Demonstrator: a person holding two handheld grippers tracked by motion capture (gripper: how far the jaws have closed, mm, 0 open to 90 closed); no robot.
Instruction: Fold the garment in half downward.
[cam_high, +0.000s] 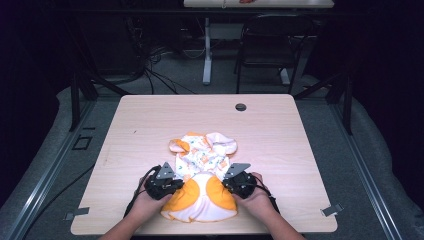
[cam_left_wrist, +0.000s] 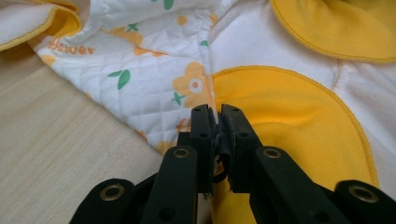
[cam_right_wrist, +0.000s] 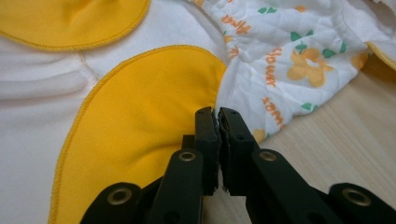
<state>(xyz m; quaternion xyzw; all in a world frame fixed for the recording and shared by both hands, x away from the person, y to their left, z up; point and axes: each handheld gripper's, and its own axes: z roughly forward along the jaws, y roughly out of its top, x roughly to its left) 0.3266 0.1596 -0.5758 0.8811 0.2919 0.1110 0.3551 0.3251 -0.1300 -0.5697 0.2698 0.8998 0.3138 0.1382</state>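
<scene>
Bare table (cam_high: 150, 120) open left, right, beyond garment (cam_high: 202, 172); garment between both tools, blocking centre.

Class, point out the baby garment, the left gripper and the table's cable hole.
Baby garment (cam_high: 202, 165), high view, quilted flower-print middle.
Left gripper (cam_left_wrist: 215, 112), left gripper view, between its fingertips.
Cable hole (cam_high: 241, 107), high view, its dark centre.

High view overhead facing forward-down, both gripper views close, all sharing the garment (cam_high: 202, 172)

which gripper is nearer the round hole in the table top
Right. The right gripper grips the garment on the side below the hole. The left gripper grips the opposite side, farther from it.
</scene>
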